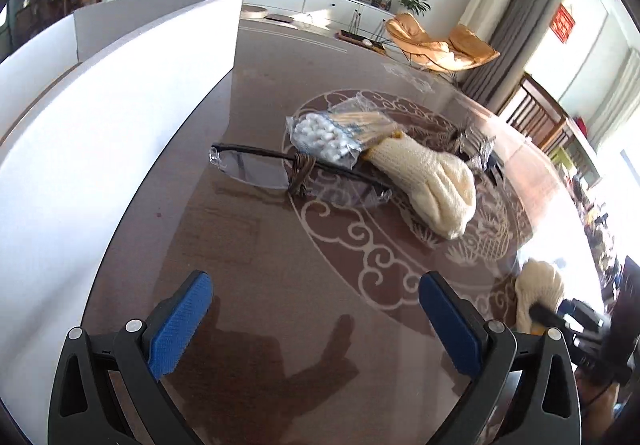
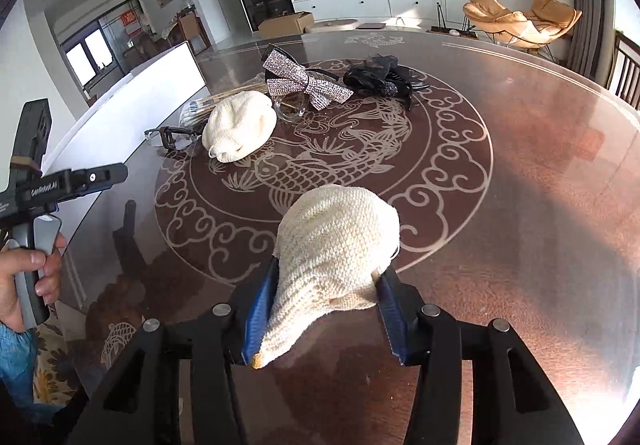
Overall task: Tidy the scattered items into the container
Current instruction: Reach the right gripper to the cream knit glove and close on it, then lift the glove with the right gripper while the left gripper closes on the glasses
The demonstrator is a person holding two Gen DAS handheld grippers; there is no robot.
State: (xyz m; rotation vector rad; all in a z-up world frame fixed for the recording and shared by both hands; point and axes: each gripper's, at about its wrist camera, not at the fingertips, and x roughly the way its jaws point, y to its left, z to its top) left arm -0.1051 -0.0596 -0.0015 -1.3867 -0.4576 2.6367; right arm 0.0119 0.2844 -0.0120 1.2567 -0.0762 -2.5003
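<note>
My right gripper (image 2: 328, 269) is shut on a cream knitted glove (image 2: 340, 237), whose cuff sits between the blue pads just above the table. This same glove (image 1: 538, 293) shows at the right edge of the left wrist view. My left gripper (image 1: 316, 281) is open and empty over bare tabletop, beside the white container (image 1: 120, 105). Ahead of it lie clear safety glasses (image 1: 256, 169), a bag of cotton swabs (image 1: 328, 133) and a second cream glove (image 1: 436, 181). In the right wrist view a rhinestone bow (image 2: 300, 81) and a black hair clip (image 2: 376, 79) lie further back.
The round glass-topped table (image 2: 520, 165) has a carved fish pattern. The white container's wall (image 2: 160, 77) runs along its left side. A person's hand (image 2: 24, 277) grips the left tool's handle at the left. Chairs, a TV cabinet and plants stand beyond the table.
</note>
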